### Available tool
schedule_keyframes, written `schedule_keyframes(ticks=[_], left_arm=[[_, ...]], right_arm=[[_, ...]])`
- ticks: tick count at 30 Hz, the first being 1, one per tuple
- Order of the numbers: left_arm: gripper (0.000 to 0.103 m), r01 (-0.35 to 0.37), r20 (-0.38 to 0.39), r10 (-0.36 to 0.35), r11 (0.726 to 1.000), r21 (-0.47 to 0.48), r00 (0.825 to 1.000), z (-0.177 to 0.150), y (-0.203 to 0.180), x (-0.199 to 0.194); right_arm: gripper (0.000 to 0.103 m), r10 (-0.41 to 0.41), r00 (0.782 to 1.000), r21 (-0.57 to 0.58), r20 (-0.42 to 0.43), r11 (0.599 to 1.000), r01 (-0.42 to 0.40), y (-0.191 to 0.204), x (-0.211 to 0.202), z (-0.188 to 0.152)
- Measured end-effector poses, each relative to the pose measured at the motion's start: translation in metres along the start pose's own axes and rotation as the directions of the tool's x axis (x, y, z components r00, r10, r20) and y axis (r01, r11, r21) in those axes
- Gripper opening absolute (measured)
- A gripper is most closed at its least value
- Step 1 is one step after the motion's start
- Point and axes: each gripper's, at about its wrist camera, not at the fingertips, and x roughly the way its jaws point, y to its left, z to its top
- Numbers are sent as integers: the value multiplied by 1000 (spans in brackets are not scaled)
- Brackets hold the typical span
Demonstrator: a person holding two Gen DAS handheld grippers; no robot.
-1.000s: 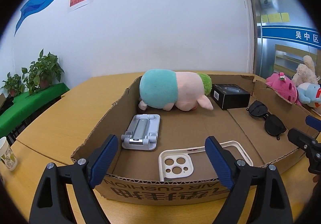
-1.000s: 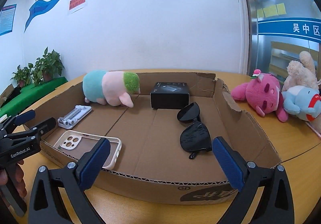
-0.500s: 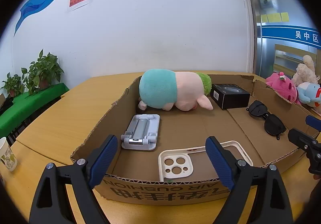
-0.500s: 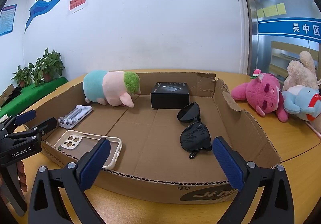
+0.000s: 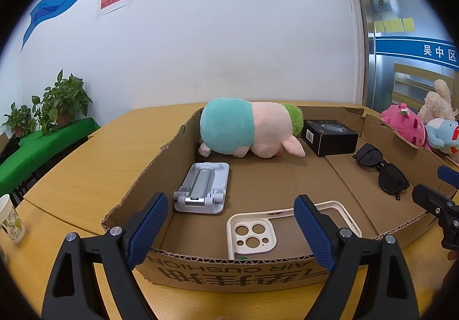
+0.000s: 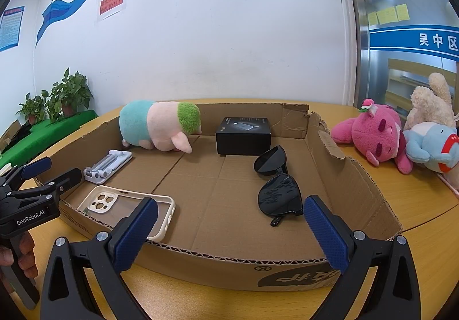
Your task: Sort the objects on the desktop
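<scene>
Left wrist view is showing the left gripper [image 5: 231,222] hanging wide-jawed and empty before the cardboard tray [image 5: 229,274], probably lining up on the phone case [image 5: 252,236] lying just inside. Right gripper [image 6: 228,229] is likewise gaping, holding nothing, facing the sunglasses [image 6: 279,193].

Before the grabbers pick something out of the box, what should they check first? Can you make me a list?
1. Left gripper open, nothing between its fingers: ok.
2. Right gripper open, nothing between its fingers: ok.
3. Phone case lies flat just past the near wall of the cardboard box, nothing on top: ok.
4. Sunglasses folded, lying apart from the black box: ok.
5. Phone stand lying flat and apart from the plush pig: ok.
6. Where the sorted things should go: cannot tell.
</scene>
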Motion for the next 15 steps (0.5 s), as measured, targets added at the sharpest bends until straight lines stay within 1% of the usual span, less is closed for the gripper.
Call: schedule_keyframes(ticks=[15], left_arm=[[89, -1, -2, 1, 1000, -1, 1000, 0, 1, 0]], right_arm=[[103, 0, 1000, -1, -1, 1000, 0, 0, 0, 0]])
